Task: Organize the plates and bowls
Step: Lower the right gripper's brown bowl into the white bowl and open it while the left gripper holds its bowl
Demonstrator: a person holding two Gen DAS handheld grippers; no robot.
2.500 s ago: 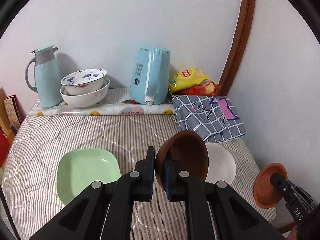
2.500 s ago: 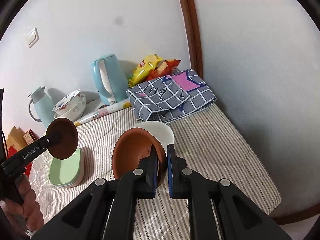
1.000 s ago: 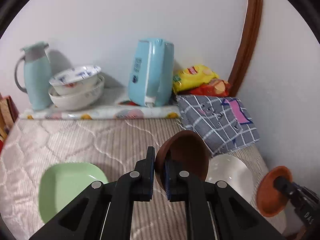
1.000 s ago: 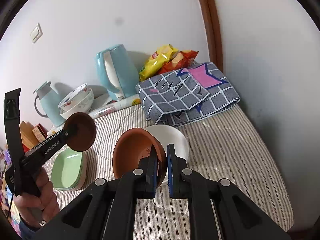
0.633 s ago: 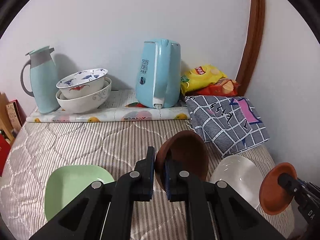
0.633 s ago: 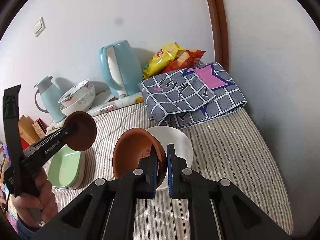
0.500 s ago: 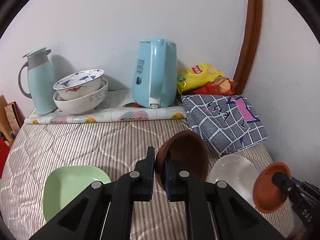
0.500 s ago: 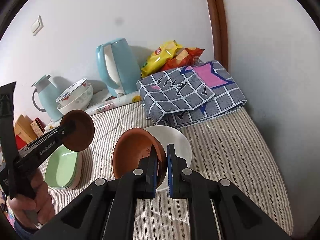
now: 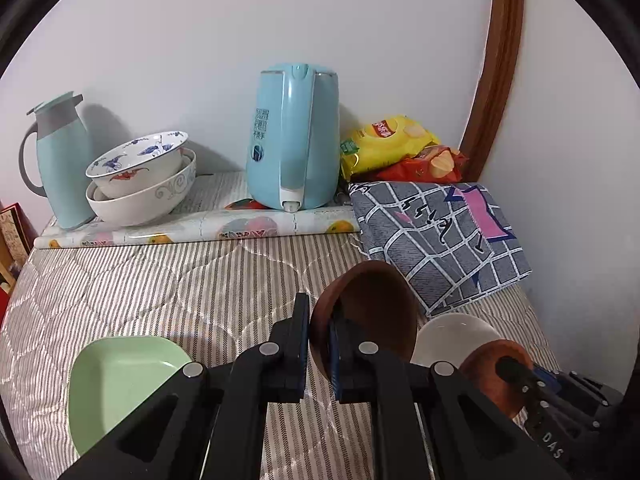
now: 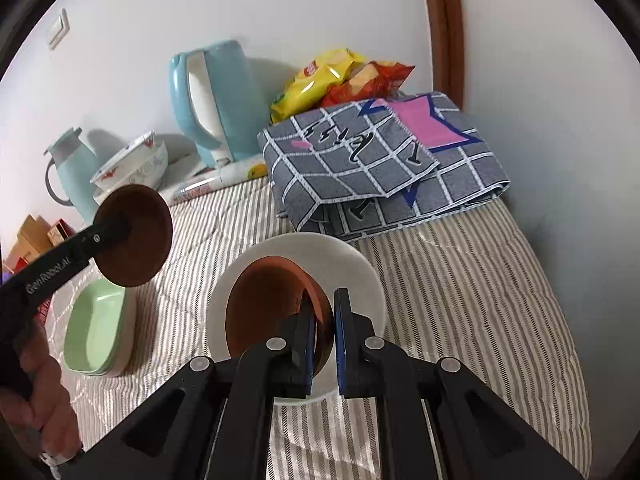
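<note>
My left gripper [image 9: 320,320] is shut on the rim of a dark brown bowl [image 9: 372,312], held tilted above the striped bed cover. From the right wrist view that same dark brown bowl [image 10: 136,236] hangs above the stacked green plates [image 10: 96,332]. My right gripper [image 10: 324,312] is shut on the rim of a terracotta bowl [image 10: 268,304], low over the white dish [image 10: 352,264]. Whether the two touch I cannot tell. In the left wrist view the terracotta bowl [image 9: 492,376] overlaps the white dish [image 9: 452,340] at the right, and the green plate [image 9: 120,380] lies at the lower left.
Along the back wall stand a thermos [image 9: 60,160], two stacked porcelain bowls [image 9: 140,184], a blue kettle [image 9: 292,140] and snack bags [image 9: 396,148]. A folded checked cloth [image 9: 440,236] lies just behind the white dish. A hand [image 10: 36,400] holds the left gripper.
My right gripper has come down with the terracotta bowl, closer over the white dish. The left gripper with the dark brown bowl has hardly moved.
</note>
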